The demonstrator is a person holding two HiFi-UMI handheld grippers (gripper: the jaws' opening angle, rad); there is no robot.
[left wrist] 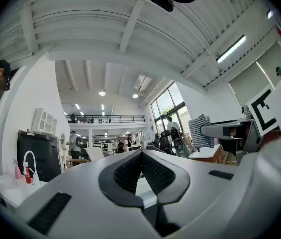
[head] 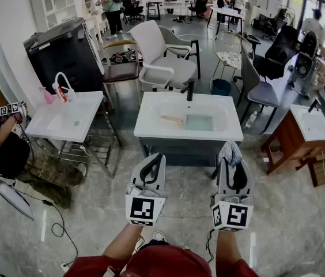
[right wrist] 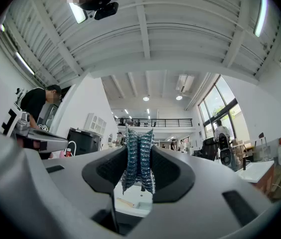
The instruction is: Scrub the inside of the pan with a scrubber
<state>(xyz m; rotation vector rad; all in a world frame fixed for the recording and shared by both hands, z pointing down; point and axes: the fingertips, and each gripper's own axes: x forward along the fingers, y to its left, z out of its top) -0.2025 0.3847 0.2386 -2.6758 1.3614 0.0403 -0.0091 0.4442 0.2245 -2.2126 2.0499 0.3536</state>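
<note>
The right gripper (head: 232, 167) is clenched on the scrubber (right wrist: 138, 156), a wad of blue-silver mesh pinched at its middle between the pads, with a tuft standing past the tips and a ragged end hanging below them. The left gripper (left wrist: 141, 159) is closed tip to tip, with nothing between its jaws. Both are held up side by side, well short of any work surface.

The mesh looks light, soft and springy. It squashes under the pads, so it should not slip, and the free tuft beyond the tips is probably the part to press against metal.

Ahead of both sets of jaws and lower down is a white sink (head: 151, 105) with a dark faucet (head: 189, 89) at its far rim. The basin holds a tan patch (head: 172, 120) and a greenish one beside it. I cannot make out a pan in any view. A pan would likely be stiff, heavier and slick when wet, so the left jaws would have to open and take its rim or handle.

Off to the left of the left jaws a person (head: 1, 143) stands at a second sink (head: 47, 126). Beyond the faucet is a white chair (head: 161, 59).
</note>
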